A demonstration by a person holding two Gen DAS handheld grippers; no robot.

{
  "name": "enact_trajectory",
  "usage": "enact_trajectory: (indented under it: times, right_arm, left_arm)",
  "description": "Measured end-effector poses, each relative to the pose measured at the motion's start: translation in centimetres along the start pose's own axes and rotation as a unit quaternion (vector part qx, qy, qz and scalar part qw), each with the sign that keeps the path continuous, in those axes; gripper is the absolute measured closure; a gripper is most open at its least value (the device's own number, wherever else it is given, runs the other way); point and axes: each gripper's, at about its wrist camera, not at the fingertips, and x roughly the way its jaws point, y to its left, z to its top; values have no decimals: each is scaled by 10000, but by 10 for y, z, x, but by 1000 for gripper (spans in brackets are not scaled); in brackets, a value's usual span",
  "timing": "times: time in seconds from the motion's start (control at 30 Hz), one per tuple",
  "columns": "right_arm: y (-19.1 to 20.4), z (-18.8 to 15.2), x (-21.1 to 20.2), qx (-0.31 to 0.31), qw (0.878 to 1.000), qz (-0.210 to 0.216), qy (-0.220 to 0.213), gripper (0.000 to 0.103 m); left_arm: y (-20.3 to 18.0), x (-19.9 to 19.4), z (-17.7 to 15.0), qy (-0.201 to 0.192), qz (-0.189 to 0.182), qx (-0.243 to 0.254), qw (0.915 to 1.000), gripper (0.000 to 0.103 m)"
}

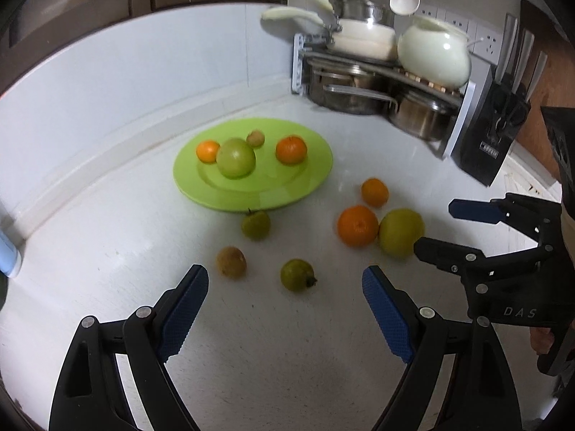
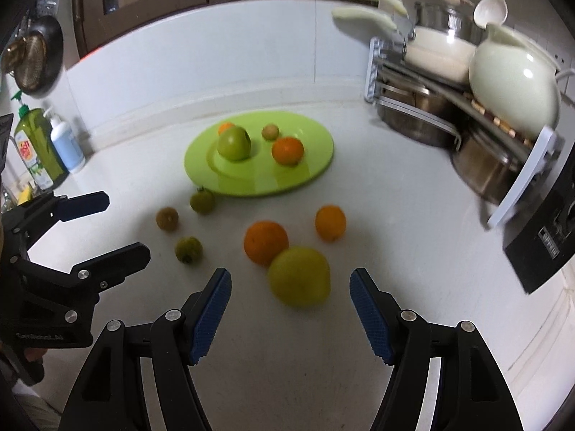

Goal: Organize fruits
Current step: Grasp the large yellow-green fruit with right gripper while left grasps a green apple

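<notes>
A green plate (image 1: pixel 201 186) (image 2: pixel 316 158) on the white counter holds a green apple (image 1: pixel 235 158), two oranges (image 1: pixel 291 149) (image 1: pixel 207 151) and a small brown fruit (image 1: pixel 255 138). Loose on the counter lie a yellow-green fruit (image 1: pixel 400 231) (image 2: pixel 299 276), a large orange (image 1: pixel 357 225) (image 2: pixel 266 242), a small orange (image 1: pixel 375 192) (image 2: pixel 330 222), two small green fruits (image 1: pixel 297 274) (image 1: pixel 255 224) and a brown fruit (image 1: pixel 231 262). My left gripper (image 1: pixel 285 309) is open just short of a small green fruit. My right gripper (image 2: pixel 289 305) is open, its fingers either side of the yellow-green fruit.
A rack (image 1: pixel 298 64) of pots and pans stands at the back right corner, with a black knife block (image 1: pixel 488 136) beside it. Soap bottles (image 2: pixel 46 143) stand at the left by the wall.
</notes>
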Motion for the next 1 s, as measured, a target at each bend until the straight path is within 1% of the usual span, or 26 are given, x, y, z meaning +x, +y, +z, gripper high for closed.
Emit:
enact_trajectory:
  times: [0.07, 0.13, 0.27, 0.33, 0.57, 0.63, 0.73, 0.8, 0.87, 0.93, 1.0]
  right_arm:
    - [-1, -2, 5, 7, 10000, -6, 62, 34]
    - [-2, -4, 9, 13, 9999, -34, 119, 34]
    - [-2, -7, 18, 33, 9997, -4, 235, 34]
    - [-2, -8, 23, 63, 9995, 6, 301, 34]
    - [-6, -5, 37, 172, 9990, 67, 419, 34]
    - [-7, -4, 40, 184, 9988, 67, 439, 35]
    - [-9, -3, 43, 215, 9987, 46, 453, 36]
    - [-10, -2, 46, 252, 9986, 46, 472, 40]
    - [-12, -1, 48, 293, 9984, 61, 481, 41]
    - [-12, 0, 49, 304, 9984, 62, 481, 43]
    - [-11, 1, 51, 293, 9983, 93, 489, 47]
  left_arm:
    - [0, 7, -2, 78, -39, 13, 10000, 16]
    - [1, 14, -4, 183, -65, 7, 9998, 21]
    - [3, 28, -5, 336, -156, -26, 9993, 26]
    - [4, 34, -6, 410, -209, -31, 9989, 31]
    - [3, 50, -3, 568, -352, -17, 9978, 38]
    - [2, 53, -1, 596, -385, 3, 9975, 44]
    - [2, 58, 2, 620, -421, 15, 9972, 50]
    - [2, 61, 4, 651, -456, 1, 9968, 54]
    - [1, 63, 5, 671, -458, 41, 9967, 57]
    - [0, 64, 5, 688, -447, 65, 9966, 63]
    - [-1, 65, 5, 709, -475, 60, 9963, 66]
